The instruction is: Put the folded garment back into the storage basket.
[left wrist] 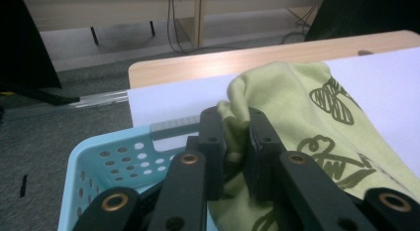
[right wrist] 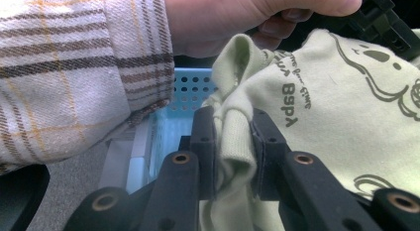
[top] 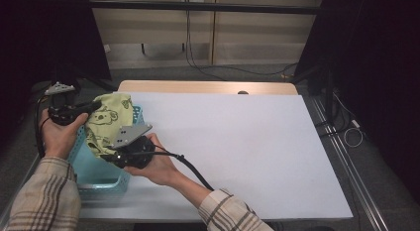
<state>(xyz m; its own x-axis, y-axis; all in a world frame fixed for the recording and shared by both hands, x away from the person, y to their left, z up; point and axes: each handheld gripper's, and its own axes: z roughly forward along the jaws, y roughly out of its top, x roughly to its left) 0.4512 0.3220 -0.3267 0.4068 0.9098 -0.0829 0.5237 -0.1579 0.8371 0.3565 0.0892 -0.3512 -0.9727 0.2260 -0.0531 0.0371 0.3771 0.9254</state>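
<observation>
A light green cloth [top: 106, 123] printed with dark cartoon figures hangs stretched over a light blue perforated basket [top: 96, 179] at the table's left edge. My left gripper [top: 94, 106] is shut on a fold of the cloth [left wrist: 277, 107] at its far side; in the left gripper view the fabric is bunched between the two black pads [left wrist: 212, 142]. My right gripper [top: 110, 155] is shut on the cloth's near edge, a thick hem [right wrist: 233, 142] squeezed between its pads [right wrist: 204, 142]. The cloth [right wrist: 337, 97] spans between both grippers above the basket [right wrist: 190, 89].
The white table top [top: 237, 142] spreads to the right of the basket, with a wooden strip [top: 208, 86] along its far edge. A person's plaid sleeves [top: 47, 196] come in from the bottom. Cables lie on the grey floor beyond the table.
</observation>
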